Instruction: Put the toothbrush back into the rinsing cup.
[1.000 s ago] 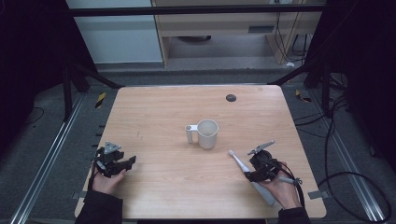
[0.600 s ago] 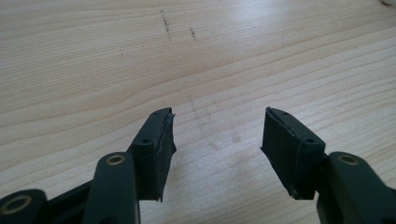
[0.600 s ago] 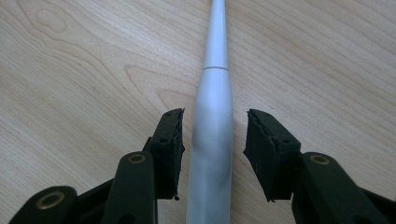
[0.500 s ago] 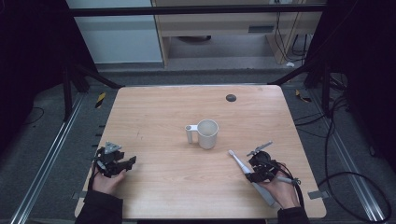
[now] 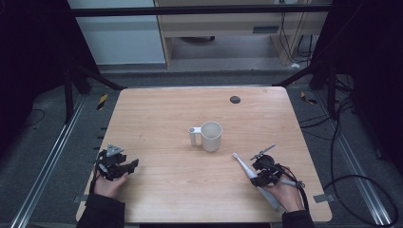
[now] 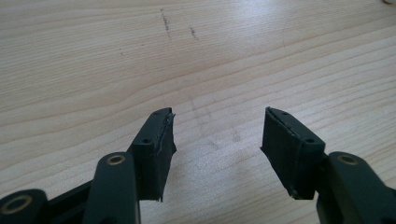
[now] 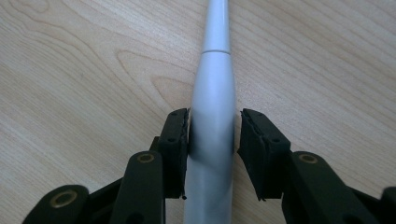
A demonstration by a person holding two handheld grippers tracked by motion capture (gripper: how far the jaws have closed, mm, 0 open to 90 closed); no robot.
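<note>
One mug (image 5: pixel 211 136) stands near the middle of the wooden table (image 5: pixel 166 114). One white toothbrush (image 5: pixel 244 166) lies to its right, toward the near edge. The right claw (image 7: pixel 214 140) has its jaws around the brush handle: the left jaw touches it, and the right jaw sits just beside it. The left claw (image 6: pixel 217 135) is spread wide with nothing in it, low over bare wood. The room around is dark, with cables (image 5: pixel 342 156) on the floor.

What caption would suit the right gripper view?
Right gripper with its black jaws closing around the handle of a white electric toothbrush above a wooden table.
</note>
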